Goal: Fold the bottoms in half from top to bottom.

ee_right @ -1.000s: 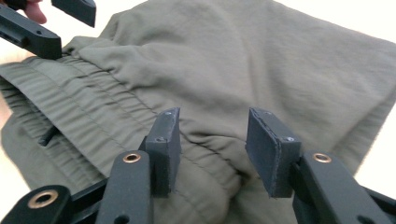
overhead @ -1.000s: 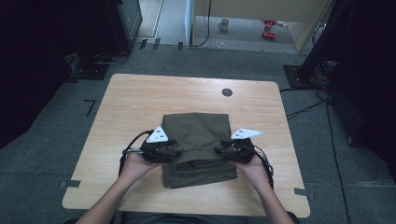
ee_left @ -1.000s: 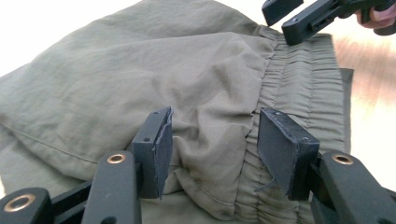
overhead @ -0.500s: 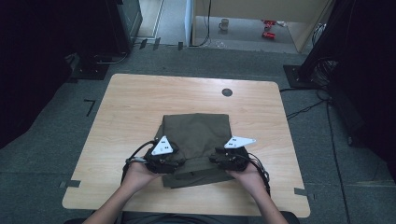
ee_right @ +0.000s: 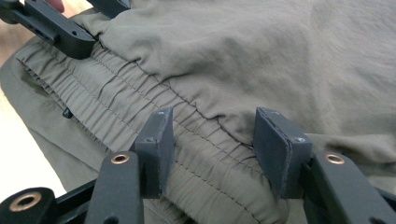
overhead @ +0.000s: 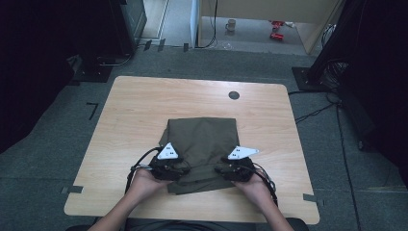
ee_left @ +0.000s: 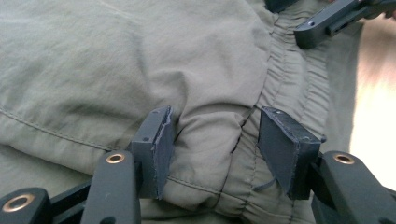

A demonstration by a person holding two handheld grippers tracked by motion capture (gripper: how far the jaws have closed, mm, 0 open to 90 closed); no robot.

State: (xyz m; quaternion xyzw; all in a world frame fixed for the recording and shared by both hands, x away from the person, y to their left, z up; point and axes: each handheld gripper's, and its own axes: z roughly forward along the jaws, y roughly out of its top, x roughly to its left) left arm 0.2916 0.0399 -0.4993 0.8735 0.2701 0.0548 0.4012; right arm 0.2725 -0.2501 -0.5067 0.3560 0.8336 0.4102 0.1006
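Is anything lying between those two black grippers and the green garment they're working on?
Nothing visible does. The left gripper straddles a raised fold of the olive garment, and the right gripper sits right over its gathered waistband, jaws apart.

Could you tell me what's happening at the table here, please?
A person is folding an olive-green garment on a wooden table, with a hand-held gripper in each hand. The left hand-held gripper has a fold of cloth bunched between its jaws near the elastic waistband. The right hand-held gripper sits over the waistband and the folded edge, and its jaws have just been opening. Both work at the garment's near edge.
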